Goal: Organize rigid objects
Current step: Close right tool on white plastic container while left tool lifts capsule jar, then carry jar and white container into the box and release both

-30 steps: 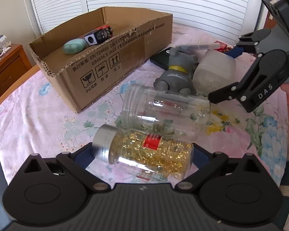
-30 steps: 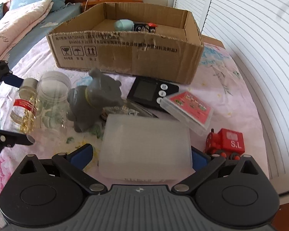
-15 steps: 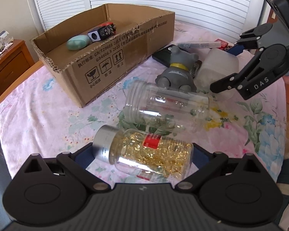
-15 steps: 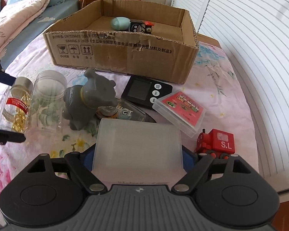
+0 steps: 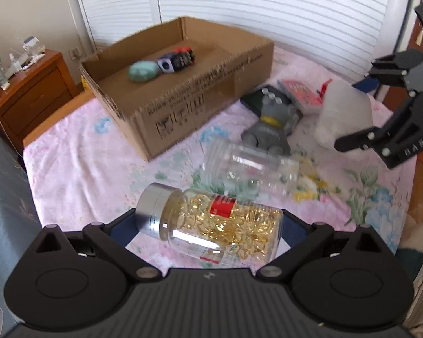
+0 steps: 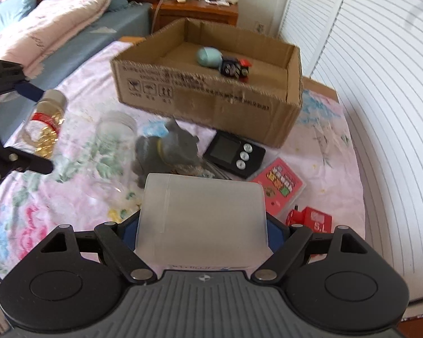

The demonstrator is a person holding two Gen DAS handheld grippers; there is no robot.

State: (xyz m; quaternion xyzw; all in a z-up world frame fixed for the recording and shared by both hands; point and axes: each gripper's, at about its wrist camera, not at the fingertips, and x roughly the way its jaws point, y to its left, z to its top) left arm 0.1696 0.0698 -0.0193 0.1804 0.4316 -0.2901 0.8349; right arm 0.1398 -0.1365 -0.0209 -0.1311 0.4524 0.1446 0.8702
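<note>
My left gripper (image 5: 208,225) is shut on a clear bottle of yellow capsules (image 5: 211,222) with a silver cap and red label, held above the bed; the bottle also shows in the right wrist view (image 6: 43,124). My right gripper (image 6: 203,225) is shut on a frosted plastic box (image 6: 203,219), lifted off the bed; the box also shows in the left wrist view (image 5: 344,115). The open cardboard box (image 5: 200,104) stands at the back and holds a teal oval case (image 5: 143,71) and a dark cube toy (image 5: 180,59).
On the floral sheet lie an empty clear jar (image 5: 251,166), a grey toy animal (image 6: 169,149), a black device with buttons (image 6: 235,153), a pink card case (image 6: 282,186) and a red toy (image 6: 310,221). A wooden nightstand (image 5: 28,90) stands left.
Both grippers have risen with their loads; the frosted box has come off the bed and tilted up. The cardboard box now sits lower and farther in both views.
</note>
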